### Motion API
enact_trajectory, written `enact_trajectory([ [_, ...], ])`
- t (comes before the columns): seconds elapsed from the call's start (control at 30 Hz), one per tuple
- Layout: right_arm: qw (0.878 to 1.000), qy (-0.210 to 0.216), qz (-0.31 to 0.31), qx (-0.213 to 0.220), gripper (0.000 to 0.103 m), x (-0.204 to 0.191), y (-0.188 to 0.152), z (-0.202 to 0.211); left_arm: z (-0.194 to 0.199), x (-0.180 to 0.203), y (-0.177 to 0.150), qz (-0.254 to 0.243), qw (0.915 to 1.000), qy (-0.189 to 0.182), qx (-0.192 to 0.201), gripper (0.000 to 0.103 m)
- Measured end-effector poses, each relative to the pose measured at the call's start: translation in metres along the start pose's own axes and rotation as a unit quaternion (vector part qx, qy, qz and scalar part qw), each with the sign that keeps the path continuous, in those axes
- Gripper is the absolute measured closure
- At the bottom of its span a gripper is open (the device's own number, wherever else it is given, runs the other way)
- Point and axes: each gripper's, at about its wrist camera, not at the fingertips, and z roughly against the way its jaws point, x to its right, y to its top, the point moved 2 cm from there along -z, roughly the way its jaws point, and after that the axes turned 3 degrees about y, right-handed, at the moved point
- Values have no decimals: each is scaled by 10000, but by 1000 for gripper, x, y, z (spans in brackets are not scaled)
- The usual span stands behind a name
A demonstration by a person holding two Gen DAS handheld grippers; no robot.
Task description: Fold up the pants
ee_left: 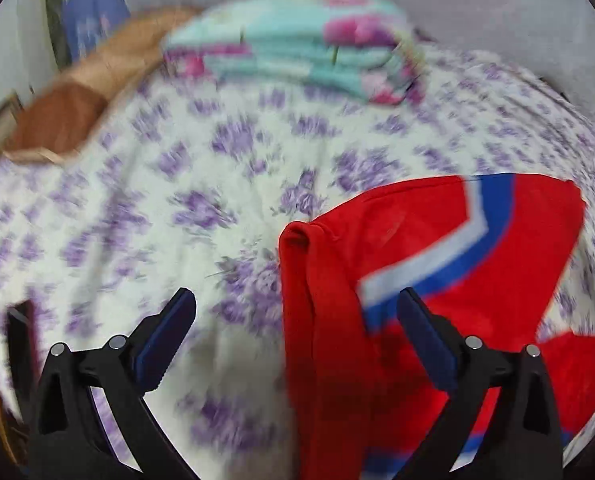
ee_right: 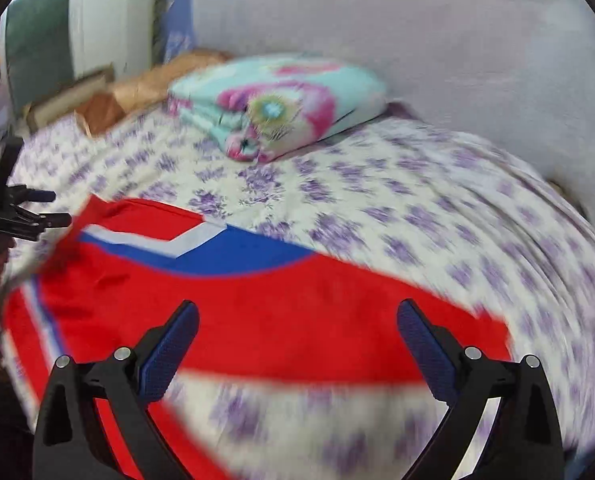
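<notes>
Red pants (ee_left: 417, 248) with a white and blue stripe lie folded over on the purple-flowered bedspread (ee_left: 177, 184). In the left wrist view they fill the lower right. My left gripper (ee_left: 297, 304) is open and empty, its right finger over the red cloth. In the right wrist view the pants (ee_right: 277, 312) lie across the middle. My right gripper (ee_right: 297, 316) is open and empty above them. The left gripper (ee_right: 37, 212) shows at the far left edge there.
A folded turquoise and pink blanket (ee_left: 297, 48) lies at the far end of the bed, also in the right wrist view (ee_right: 281, 104). A tan pillow (ee_left: 97, 92) lies at the back left. A white wall (ee_right: 417, 40) runs behind.
</notes>
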Motion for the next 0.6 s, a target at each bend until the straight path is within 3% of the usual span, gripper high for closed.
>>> enact_trajectory([
  [0.2,9958,272,522,-696,4,-7,51,-121,-46,12,4,-169,9983,-269,-483,5],
  [0.23,9945,269,591,-827,10,-10,47,-133,-52,15,5,-206,9979,-296,-531,5],
  [0.27,9919,175,685,-1060,23,-13,44,-155,-56,17,4,-230,9979,-304,-526,6],
  [0.3,9884,165,726,-1325,51,-16,40,-172,-57,19,5,-246,9982,-326,-444,9],
  [0.33,9896,499,550,-1230,76,-13,38,-173,-55,21,7,-245,9982,-413,-354,25],
  [0.37,9885,680,540,-1235,94,-15,38,-171,-53,21,9,-243,9979,-536,-283,48],
  [0.4,9877,743,588,-1245,96,-17,38,-167,-47,24,11,-238,9975,-645,-177,58],
  [0.43,9895,613,698,-1110,98,-19,37,-157,-41,24,13,-249,9985,-489,-55,74],
  [0.6,9958,496,678,-371,98,-21,39,-80,-10,9,16,-5,9967,-765,269,83],
])
